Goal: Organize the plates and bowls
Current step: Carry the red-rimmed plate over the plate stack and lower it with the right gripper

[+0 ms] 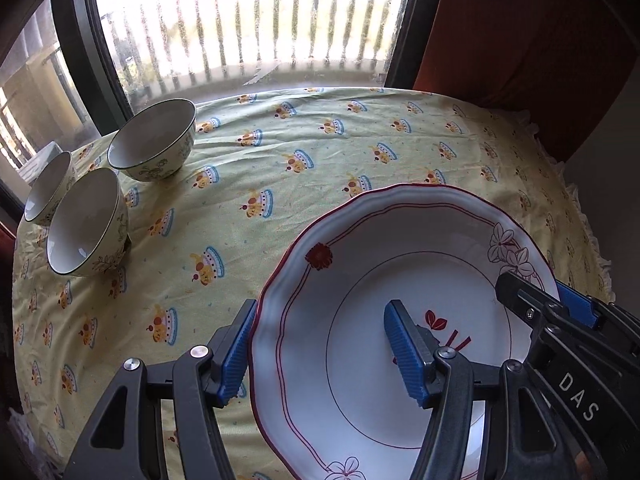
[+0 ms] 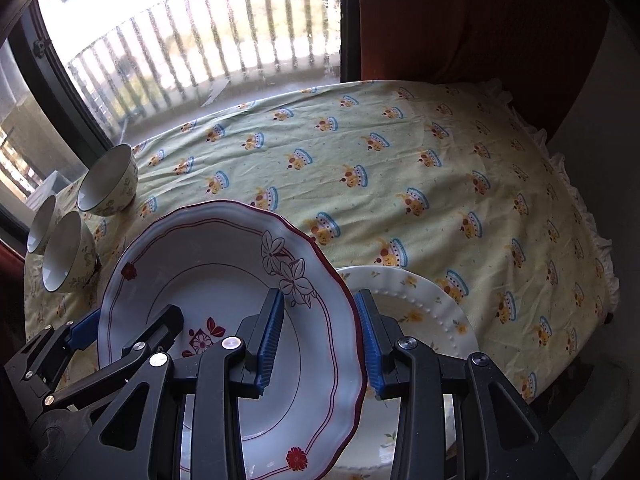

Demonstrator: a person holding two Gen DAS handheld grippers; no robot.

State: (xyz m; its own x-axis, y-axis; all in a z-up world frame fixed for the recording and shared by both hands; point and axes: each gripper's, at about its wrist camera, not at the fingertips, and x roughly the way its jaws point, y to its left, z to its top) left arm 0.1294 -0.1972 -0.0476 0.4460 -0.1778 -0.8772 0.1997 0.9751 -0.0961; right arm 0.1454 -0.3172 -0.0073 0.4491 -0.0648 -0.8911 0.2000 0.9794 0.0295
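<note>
A white plate with a red rim and flower prints (image 1: pixel 360 264) (image 2: pixel 208 248) is held between both grippers. My left gripper (image 1: pixel 320 354) straddles its left rim, one blue pad outside, one inside. My right gripper (image 2: pixel 320 344) straddles its right rim the same way. The jaws look wide and whether they pinch the rim is unclear. Beneath it lies a white beaded plate with yellow flowers (image 2: pixel 424 308). Three floral bowls (image 1: pixel 154 140) (image 1: pixel 86 222) (image 1: pixel 48 190) stand at the table's far left; they also show in the right wrist view (image 2: pixel 108 180).
The table carries a yellow-green patterned cloth (image 1: pixel 320 140) (image 2: pixel 440 180). A window with a balcony railing (image 1: pixel 260 20) is behind it. A dark red curtain (image 1: pixel 520 40) hangs at the back right. The cloth's frilled edge drops off on the right.
</note>
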